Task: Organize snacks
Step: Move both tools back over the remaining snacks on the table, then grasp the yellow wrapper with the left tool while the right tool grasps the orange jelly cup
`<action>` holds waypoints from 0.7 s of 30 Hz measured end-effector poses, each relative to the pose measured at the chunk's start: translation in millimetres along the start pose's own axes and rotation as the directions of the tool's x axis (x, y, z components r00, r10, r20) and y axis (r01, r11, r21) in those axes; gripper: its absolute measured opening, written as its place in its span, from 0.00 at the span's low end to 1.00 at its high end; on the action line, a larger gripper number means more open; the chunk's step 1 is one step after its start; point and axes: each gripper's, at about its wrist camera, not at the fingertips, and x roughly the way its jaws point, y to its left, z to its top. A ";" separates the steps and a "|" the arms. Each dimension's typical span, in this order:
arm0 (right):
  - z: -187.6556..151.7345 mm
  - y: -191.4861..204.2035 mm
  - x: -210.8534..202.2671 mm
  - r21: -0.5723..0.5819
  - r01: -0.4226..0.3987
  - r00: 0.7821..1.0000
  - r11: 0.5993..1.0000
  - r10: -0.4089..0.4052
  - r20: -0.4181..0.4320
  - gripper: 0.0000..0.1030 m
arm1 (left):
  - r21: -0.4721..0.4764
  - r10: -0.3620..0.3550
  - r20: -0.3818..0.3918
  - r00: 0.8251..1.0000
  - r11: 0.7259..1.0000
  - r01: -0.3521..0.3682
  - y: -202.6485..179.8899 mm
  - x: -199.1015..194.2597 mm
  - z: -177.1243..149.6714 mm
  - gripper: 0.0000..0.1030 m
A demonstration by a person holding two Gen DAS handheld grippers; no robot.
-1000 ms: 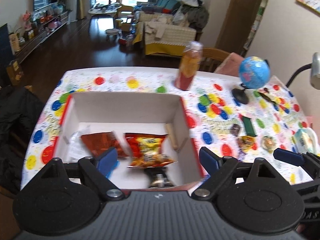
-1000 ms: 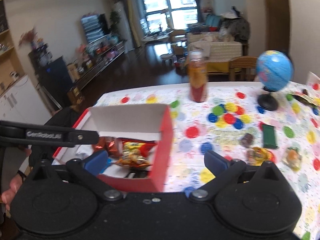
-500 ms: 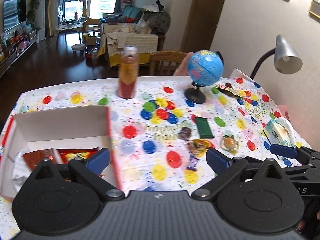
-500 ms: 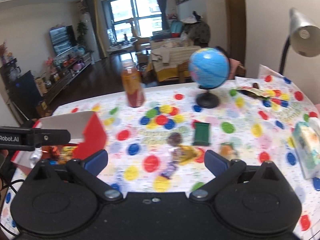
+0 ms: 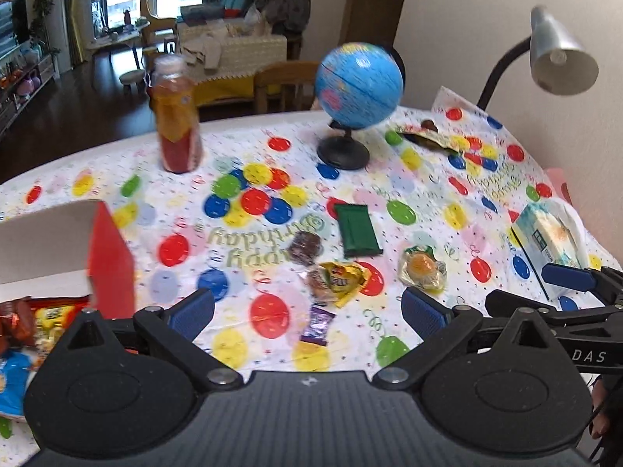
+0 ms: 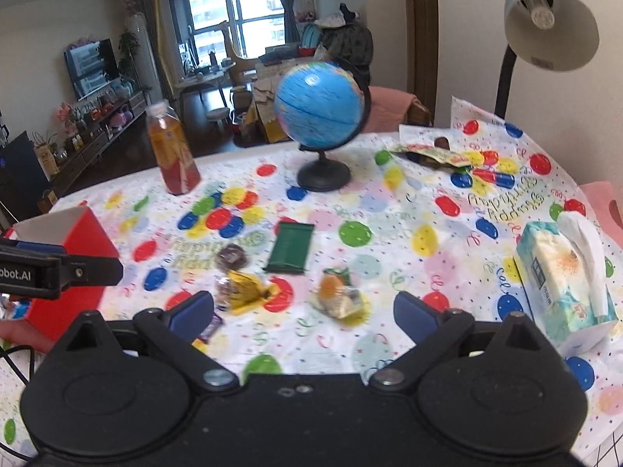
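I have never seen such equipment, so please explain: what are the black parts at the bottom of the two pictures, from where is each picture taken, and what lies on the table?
Each picture comes from a camera on a hand-held two-finger gripper. The left gripper and right gripper are open and hold nothing. On the balloon tablecloth lie loose snacks: a green bar, a yellow packet, an orange sweet. A red box at the left already holds some snacks. A globe, bottle and tissue pack stand nearby.

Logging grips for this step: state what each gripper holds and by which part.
Nothing is held. The left gripper and right gripper are both open and empty above the loose snacks on the table.
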 end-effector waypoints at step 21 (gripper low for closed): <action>0.5 -40.7 102.7 -0.102 -0.023 0.990 0.994 0.009 -0.137 0.76 | 0.034 0.091 -0.207 0.974 0.996 -0.086 -38.1 134.1 24.9 0.98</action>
